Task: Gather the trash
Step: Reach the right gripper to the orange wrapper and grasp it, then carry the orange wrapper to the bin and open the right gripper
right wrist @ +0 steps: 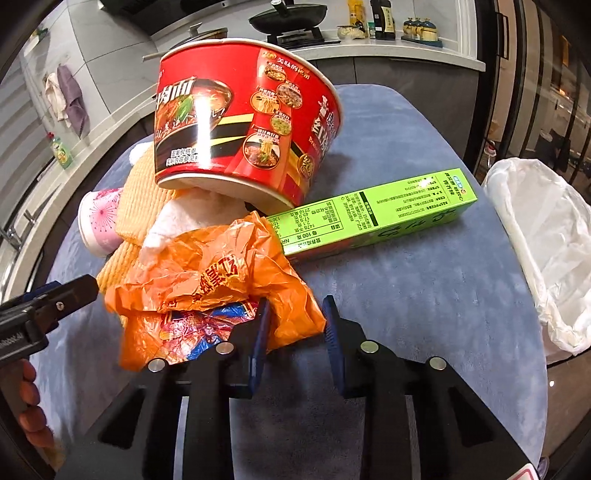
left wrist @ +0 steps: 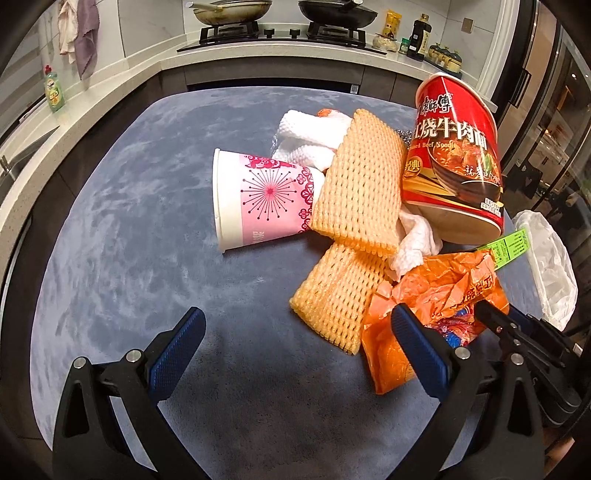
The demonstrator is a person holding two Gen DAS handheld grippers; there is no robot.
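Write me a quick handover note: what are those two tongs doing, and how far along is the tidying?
Left tongs: open, empty, hovering over the table.
Right tongs: pinching a corner of the orange bag.
Still on the table: noodle bowl, green box, pink cup, foam net, paper towels.
Lined bin stands right of the table; nothing visible inside.
Left: bin everything.

Tiled kitchen wall (left wrist: 147, 26), gas hob (left wrist: 280, 37)

Green box (left wrist: 511, 245) mostly hidden behind orange bag (left wrist: 436, 295); box print illegible
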